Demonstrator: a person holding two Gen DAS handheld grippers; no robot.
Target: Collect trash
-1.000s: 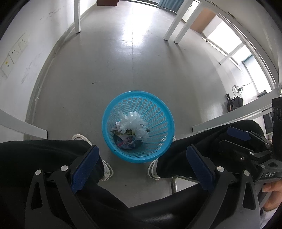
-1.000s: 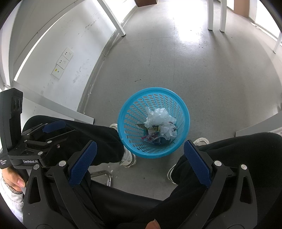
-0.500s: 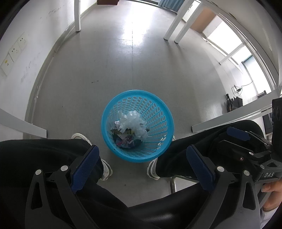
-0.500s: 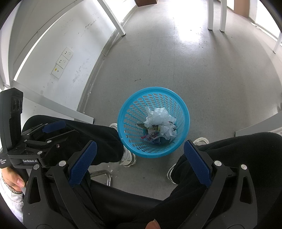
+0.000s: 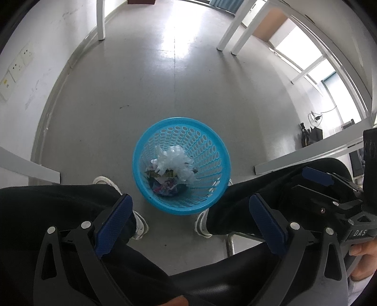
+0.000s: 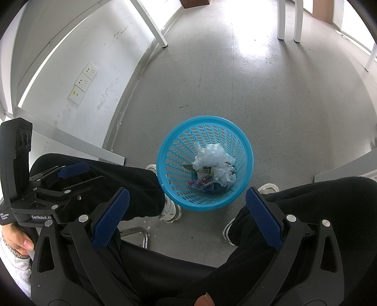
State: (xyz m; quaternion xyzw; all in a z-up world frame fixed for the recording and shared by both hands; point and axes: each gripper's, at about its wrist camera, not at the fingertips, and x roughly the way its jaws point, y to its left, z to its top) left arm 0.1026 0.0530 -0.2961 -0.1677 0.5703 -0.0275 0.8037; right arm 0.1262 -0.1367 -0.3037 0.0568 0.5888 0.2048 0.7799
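Observation:
A round blue plastic waste basket stands on the grey floor between a seated person's shoes. Inside lie crumpled white plastic and several coloured wrappers. My left gripper is held high above the basket, open, with nothing between its blue pads. My right gripper is likewise open and empty above the basket, blue pads wide apart. Each gripper also shows at the edge of the other's view: right gripper, left gripper.
The person's black-trousered legs and white shoes flank the basket. White table legs stand at the back, a wall with sockets on the left, a chair's metal tube below.
Nothing has visibly changed apart from a slight drift of both views; the basket and both open grippers stay as they were.

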